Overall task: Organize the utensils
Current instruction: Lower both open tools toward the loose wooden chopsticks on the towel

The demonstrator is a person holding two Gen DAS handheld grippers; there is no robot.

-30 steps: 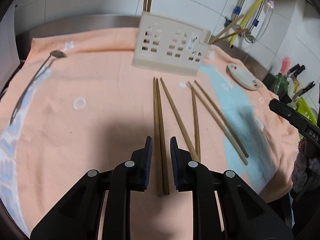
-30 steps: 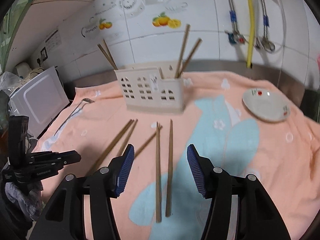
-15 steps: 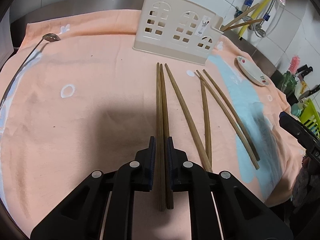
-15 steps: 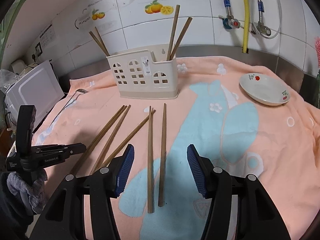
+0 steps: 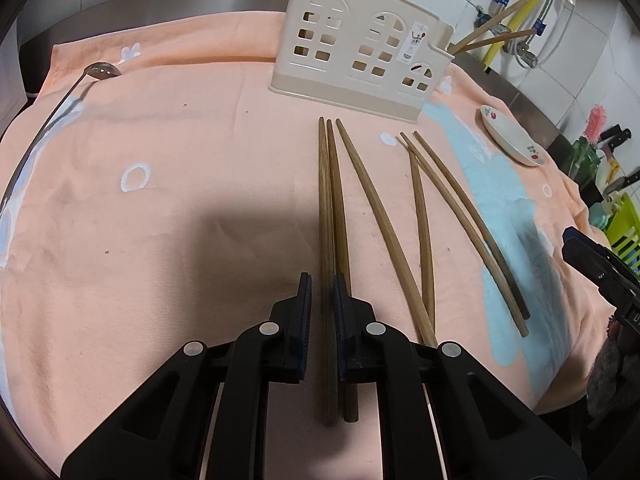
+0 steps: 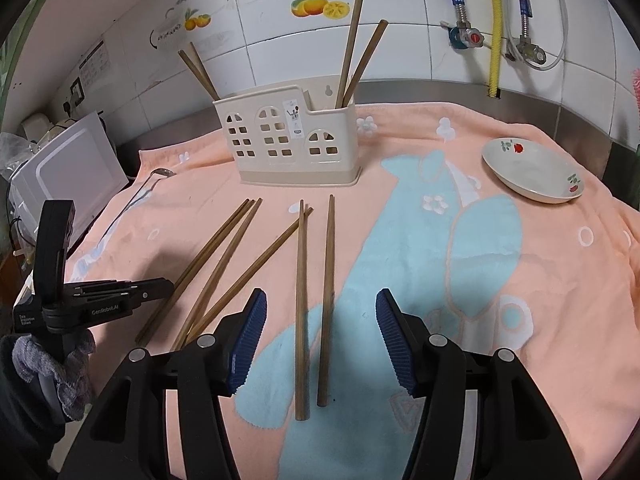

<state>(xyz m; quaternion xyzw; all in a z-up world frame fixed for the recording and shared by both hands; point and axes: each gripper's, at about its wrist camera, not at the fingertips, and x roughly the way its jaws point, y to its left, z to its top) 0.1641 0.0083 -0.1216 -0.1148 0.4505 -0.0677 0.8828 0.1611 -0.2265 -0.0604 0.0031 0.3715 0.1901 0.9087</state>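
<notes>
Cream utensil holder (image 6: 294, 148) already has four chopsticks standing in it; five more chopsticks lie on the towel (image 6: 520, 280) in front of the holder. Left gripper (image 5: 320, 312) has just closed, clenched on the left chopstick pair (image 5: 332, 208). Right gripper (image 6: 318, 340) gapes, unclenched, over another pair (image 6: 314, 300), not gripping.

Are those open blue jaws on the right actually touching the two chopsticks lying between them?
Apart. The right wrist view shows the right gripper with its jaws spread wide, and bare towel visible on both sides between the pads and the two chopsticks.
</notes>
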